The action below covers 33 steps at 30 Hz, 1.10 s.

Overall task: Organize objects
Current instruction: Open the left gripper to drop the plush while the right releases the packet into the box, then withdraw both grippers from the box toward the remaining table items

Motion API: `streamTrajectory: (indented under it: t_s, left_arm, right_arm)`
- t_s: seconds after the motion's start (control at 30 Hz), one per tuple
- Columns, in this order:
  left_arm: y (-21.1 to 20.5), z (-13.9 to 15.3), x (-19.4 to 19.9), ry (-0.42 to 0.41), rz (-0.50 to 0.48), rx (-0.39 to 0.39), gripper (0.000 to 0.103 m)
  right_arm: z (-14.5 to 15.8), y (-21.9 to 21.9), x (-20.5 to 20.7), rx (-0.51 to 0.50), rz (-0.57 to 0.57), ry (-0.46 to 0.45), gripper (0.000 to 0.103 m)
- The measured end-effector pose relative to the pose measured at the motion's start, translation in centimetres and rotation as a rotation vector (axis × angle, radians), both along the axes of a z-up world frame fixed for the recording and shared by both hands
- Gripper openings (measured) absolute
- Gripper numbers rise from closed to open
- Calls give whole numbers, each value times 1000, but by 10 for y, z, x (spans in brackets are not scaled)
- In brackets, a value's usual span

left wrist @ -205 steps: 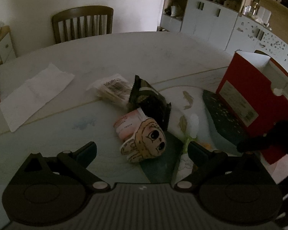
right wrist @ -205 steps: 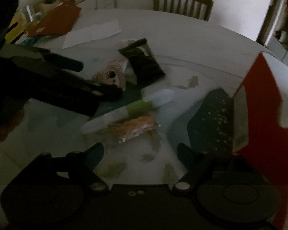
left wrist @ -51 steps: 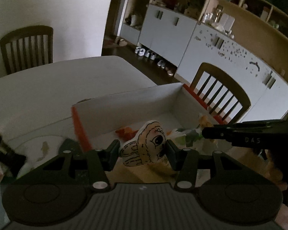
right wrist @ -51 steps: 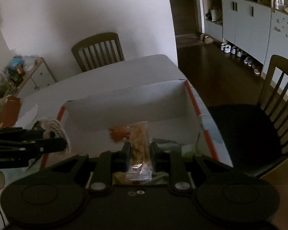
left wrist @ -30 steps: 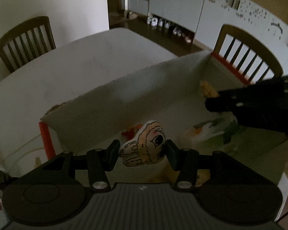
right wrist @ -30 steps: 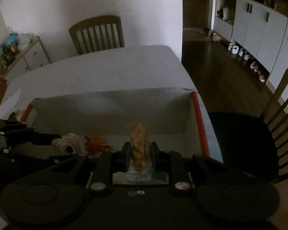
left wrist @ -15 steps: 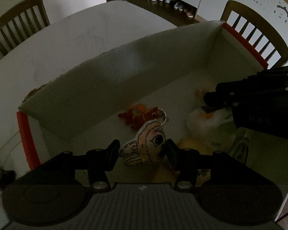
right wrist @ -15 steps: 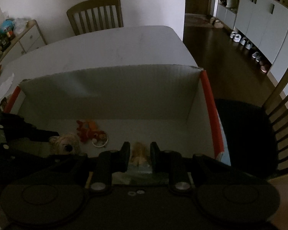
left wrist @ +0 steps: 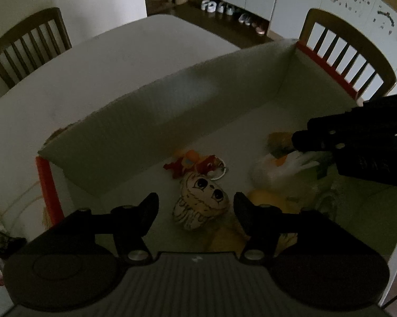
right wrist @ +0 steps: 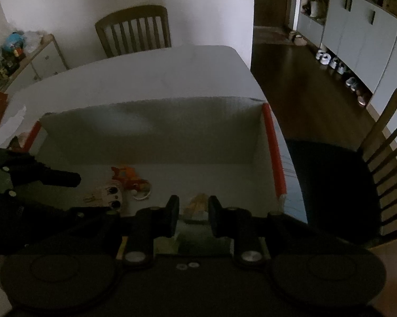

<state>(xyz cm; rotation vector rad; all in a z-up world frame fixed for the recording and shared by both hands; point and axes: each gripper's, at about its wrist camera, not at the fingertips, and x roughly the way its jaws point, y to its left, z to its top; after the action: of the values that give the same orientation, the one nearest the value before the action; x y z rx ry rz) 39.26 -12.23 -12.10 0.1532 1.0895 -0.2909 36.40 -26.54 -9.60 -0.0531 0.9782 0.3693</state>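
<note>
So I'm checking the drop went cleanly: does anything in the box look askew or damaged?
Nothing looks damaged. The cartoon-face plush lies tilted on the floor of the box, between the left gripper's just-opened jaws and against the orange keyring toy. The right gripper is clamped on a snack packet.

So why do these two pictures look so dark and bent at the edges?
Left wrist view: dim room light, so the box interior sits in shadow and the plush face is barely lit; the fisheye lens bows the chair and table edge. Right wrist view: equally dim, the seat at right nearly black, corners vignetted, cabinets curved; neither shows glare.
</note>
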Motion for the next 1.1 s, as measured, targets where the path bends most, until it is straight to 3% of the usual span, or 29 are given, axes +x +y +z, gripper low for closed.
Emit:
streamTrajectory:
  t_s: [0.57, 0.87, 1.1]
  left_arm:
    - [21, 50, -43, -133, 8, -143, 67]
    - [52, 79, -75, -220, 10, -205, 67]
    - [81, 89, -96, -243, 13, -223, 67]
  right_arm:
    - [50, 2, -50, 54, 18, -95, 26]
    - [67, 23, -76, 50, -3, -131, 27]
    - [75, 45, -96, 71, -22, -139, 30]
